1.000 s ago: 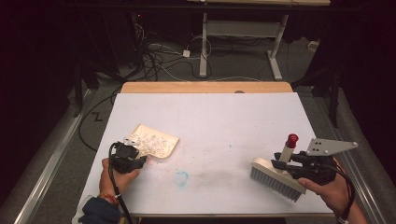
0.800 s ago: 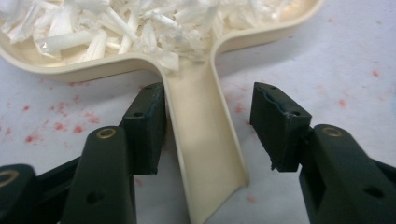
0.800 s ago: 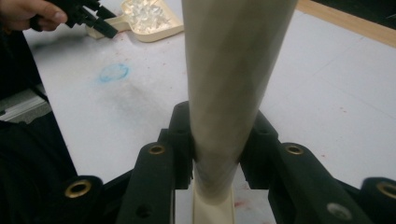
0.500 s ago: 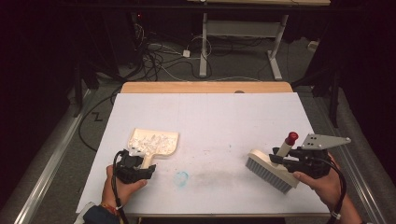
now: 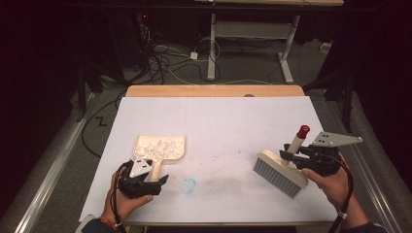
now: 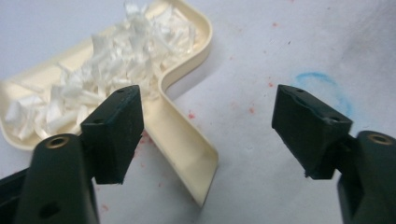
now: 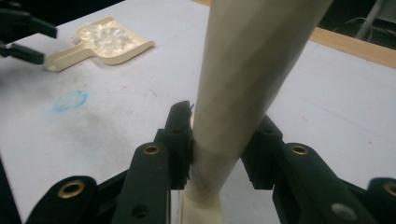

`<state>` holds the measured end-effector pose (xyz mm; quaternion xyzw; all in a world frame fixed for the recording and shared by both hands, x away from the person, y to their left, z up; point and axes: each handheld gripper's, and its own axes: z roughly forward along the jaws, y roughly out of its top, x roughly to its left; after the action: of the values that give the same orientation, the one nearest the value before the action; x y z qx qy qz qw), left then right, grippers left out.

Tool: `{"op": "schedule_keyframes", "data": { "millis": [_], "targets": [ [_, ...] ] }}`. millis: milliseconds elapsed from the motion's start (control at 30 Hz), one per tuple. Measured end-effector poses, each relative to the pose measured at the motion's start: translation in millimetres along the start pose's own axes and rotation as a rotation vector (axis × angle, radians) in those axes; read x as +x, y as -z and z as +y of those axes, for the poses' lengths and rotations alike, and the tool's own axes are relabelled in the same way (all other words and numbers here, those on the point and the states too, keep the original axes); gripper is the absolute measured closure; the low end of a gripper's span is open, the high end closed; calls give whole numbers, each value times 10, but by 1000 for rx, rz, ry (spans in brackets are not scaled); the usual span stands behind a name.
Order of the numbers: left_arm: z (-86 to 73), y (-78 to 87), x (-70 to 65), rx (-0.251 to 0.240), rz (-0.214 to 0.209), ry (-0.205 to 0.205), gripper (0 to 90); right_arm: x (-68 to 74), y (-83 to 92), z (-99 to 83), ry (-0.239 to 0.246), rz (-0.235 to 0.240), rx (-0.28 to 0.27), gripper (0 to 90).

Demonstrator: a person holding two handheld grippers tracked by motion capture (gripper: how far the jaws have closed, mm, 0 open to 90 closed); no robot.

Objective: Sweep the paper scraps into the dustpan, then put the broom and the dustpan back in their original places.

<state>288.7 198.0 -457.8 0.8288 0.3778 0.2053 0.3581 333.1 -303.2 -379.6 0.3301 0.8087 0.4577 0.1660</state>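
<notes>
Dustpan [image 5: 160, 147] sits flat on the white table [image 5: 218, 121], left-front area, tray full of white paper shreds [image 6: 107, 60], handle [image 6: 184, 149] pointing back toward the person. Left gripper [image 5: 145, 180] hovers at the handle end with jaws wide apart and nothing between them; in the left gripper view the handle lies just inside the left jaw, not centred in the gap. Right gripper [image 7: 217, 140] is clamped on the cream handle of the brush [image 5: 281, 172], low down near the head, with the red tip up and the bristles resting on the table, right-front, well apart from the pan. My read on handling: the pan is thin rigid plastic, light, smooth, so likely slippery under the pads; the load is loose and near weightless, so any tilt or jerk could spill it. Best hold looks like mid-handle, across its flat sides, centred in the jaws, then lift level. Handle end looks open and channel-shaped, so it may flex if squeezed hard. Faint blue smudge [image 5: 188, 183] on the table between the two grippers.
</notes>
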Motion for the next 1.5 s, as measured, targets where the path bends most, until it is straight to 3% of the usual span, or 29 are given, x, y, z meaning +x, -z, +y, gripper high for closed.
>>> {"op": "schedule_keyframes", "data": {
  "millis": [133, 167, 200, 333, 433, 467, 500, 600, 667, 767, 1033, 1200, 1500],
  "targets": [
    [-36, 19, -43, -2, -8, -25, 235, -88, -76, 22, -36, 46, -16, 701],
    [-48, 30, -55, -6, -12, -29, 235, -89, -78, 37, -27, 67, -15, 702],
    [-59, 43, -65, -8, -18, -34, 235, -46, -39, 81, 11, 106, -11, 702],
    [-106, 79, -91, -1, -24, -54, 235, 41, 77, 171, 64, 149, -3, 702],
    [-127, 82, -86, 2, -26, -52, 235, 97, 122, 220, 109, 182, 43, 702],
    [-126, 82, -85, 4, -25, -52, 235, 137, 119, 229, 133, 197, 87, 701],
    [-124, 87, -89, -1, -18, -57, 235, 137, 119, 229, 133, 197, 87, 701],
    [-103, 126, -100, -66, -14, -62, 241, 164, 41, 195, 144, 261, 161, 698],
    [-84, 137, -99, -99, -10, -65, 241, 158, 11, 183, 137, 264, 177, 692],
    [-63, 110, -82, -95, -3, -56, 233, 119, -65, 179, 117, 242, 167, 651],
    [-75, 61, -45, -76, -1, -44, 233, -34, -326, 332, 61, 37, 120, 493],
    [-43, 39, -56, -75, 0, -52, 233, -120, -513, 422, 31, -96, 96, 455],
    [-50, 0, -86, -64, 3, -68, 233, -231, -816, 531, 29, -196, 94, 453]
  ]
}}
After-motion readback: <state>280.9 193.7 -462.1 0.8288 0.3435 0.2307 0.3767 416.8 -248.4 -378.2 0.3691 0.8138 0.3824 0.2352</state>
